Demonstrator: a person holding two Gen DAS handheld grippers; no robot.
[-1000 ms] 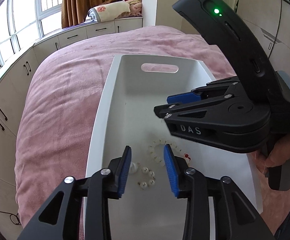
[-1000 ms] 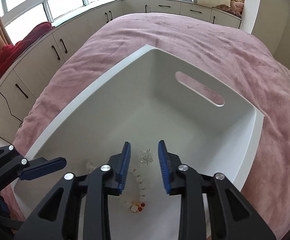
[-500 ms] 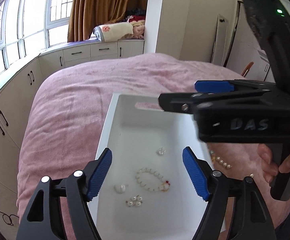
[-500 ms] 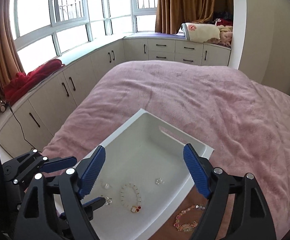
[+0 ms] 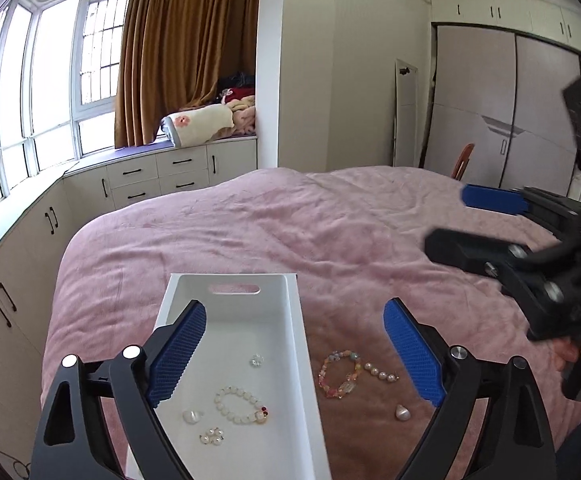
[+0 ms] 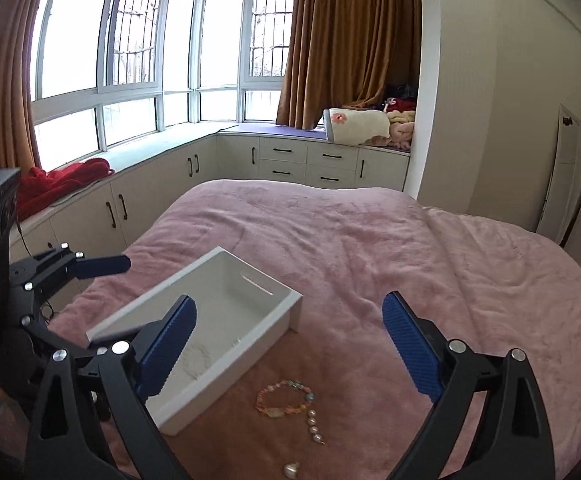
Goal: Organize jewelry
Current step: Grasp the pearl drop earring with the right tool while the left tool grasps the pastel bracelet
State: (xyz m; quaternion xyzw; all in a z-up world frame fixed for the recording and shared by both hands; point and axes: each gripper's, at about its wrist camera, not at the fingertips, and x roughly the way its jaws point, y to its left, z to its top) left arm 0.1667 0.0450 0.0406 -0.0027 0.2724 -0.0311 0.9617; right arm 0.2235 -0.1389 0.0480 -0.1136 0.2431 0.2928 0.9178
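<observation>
With both my grippers (image 5: 294,356) (image 6: 288,350) released — I'd drop onto the colored bracelet (image 6: 284,398) lower center, pinch one side.

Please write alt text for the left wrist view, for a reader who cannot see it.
A white tray on a pink bedspread holds a white bead bracelet and small pearl pieces; a colourful bracelet, pearl strand and shell charm lie beside it. The left gripper frames them, jaws open.
</observation>
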